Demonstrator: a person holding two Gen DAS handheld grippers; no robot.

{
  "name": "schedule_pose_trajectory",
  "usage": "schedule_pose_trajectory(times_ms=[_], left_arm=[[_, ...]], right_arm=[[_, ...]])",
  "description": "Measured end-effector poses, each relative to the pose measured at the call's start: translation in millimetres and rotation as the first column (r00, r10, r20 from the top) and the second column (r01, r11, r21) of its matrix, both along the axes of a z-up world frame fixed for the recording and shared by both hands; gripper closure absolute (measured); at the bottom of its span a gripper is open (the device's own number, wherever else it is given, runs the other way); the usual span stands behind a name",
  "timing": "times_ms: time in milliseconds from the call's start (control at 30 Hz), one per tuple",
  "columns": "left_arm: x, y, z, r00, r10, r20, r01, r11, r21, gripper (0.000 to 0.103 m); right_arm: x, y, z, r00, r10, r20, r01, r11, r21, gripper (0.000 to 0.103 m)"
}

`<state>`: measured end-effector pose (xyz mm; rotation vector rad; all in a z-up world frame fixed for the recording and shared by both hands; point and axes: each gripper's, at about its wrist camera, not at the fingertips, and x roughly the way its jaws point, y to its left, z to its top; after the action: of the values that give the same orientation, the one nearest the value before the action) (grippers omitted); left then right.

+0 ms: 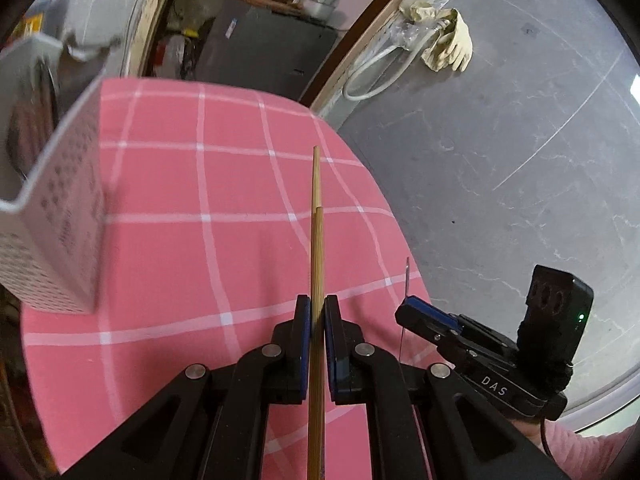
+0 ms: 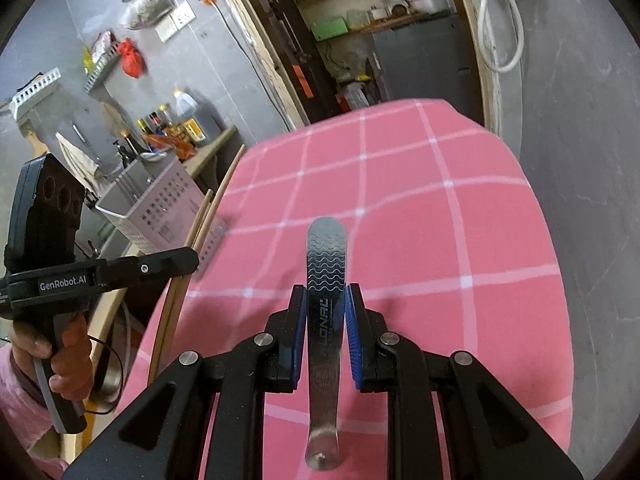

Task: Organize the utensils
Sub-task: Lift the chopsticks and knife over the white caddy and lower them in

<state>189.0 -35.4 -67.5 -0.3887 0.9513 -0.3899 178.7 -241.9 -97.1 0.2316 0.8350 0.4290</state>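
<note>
While both tongs hang over the pink checked tabletop [image 1: 168,216], each carries something. Left tongs [image 1: 317,314] are clamped on a pair of bamboo chopsticks [image 1: 317,240], which run straight forward between the blue pads and point out over the cloth; one stick reaches further than the other. Right tongs [image 2: 323,300] are clamped on a flat steel utensil handle [image 2: 326,264] with a wave pattern and stamped lettering, rounded end pointing forward, above the cloth; its working end is out of frame, so I can't tell if it's a spoon or a fork. White perforated utensil holder [image 1: 60,216] sits at the left edge of the tabletop, blurred in the left wrist view; the right wrist view shows it beyond the left tongs, with something dark standing in it. Seen from the left wrist camera, the right tongs sit low right, near the tabletop's edge, with the steel piece edge-on as a thin line.
</note>
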Motion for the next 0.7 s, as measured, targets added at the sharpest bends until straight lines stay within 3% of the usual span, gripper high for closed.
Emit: schedule_pose_trajectory(times_ms=[233,700], left_arm=[[-9,12,30,0.997,0.025,0.069,-0.029,0.998,0.048,0.096],[-23,52,86,0.968,0.139,0.211,-0.142,0.99,0.0,0.096]], right_arm=[[-1,9,23,0.998,0.013,0.067,-0.014,1.0,0.017,0.086],[-1,40,82,0.97,0.052,0.237,-0.067,0.996,0.055,0.086]])
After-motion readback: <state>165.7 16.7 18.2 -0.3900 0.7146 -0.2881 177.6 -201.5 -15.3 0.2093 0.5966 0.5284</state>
